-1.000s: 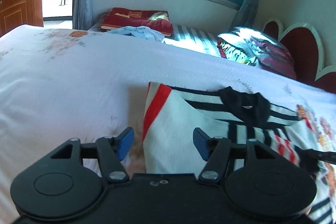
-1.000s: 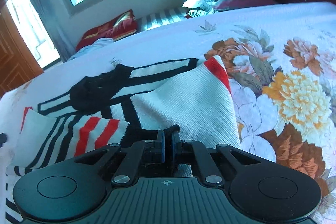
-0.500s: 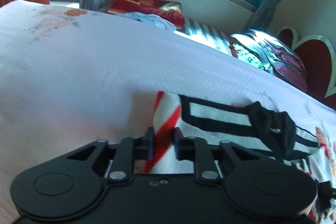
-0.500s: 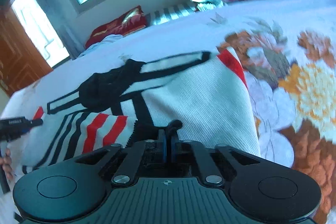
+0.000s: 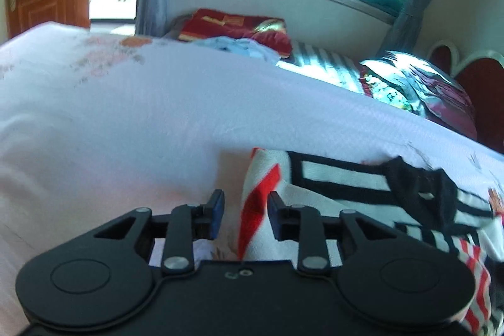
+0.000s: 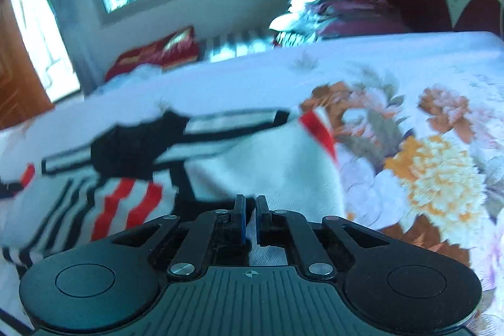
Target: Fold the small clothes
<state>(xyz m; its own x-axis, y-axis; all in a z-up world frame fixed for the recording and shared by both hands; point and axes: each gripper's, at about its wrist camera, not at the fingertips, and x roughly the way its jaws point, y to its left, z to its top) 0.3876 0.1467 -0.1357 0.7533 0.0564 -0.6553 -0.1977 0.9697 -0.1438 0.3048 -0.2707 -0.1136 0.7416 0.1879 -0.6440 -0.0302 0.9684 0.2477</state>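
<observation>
Garment: white knit, black and red stripes, black collar; lay partly folded on floral bedspread.

Left gripper: jaws just opening, stood apart; garment's red-striped edge lay between pads, nearer right pad, not visibly pinched.

Right gripper: jaws pressed nearly together at garment's near white edge; blur hid whether cloth was pinched.

Bedspread flowers lay right of garment.

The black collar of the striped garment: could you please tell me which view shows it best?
The left wrist view: the black collar is fairly sharp there, lying on the striped garment. The right wrist view shows the collar larger but motion-blurred.
</observation>
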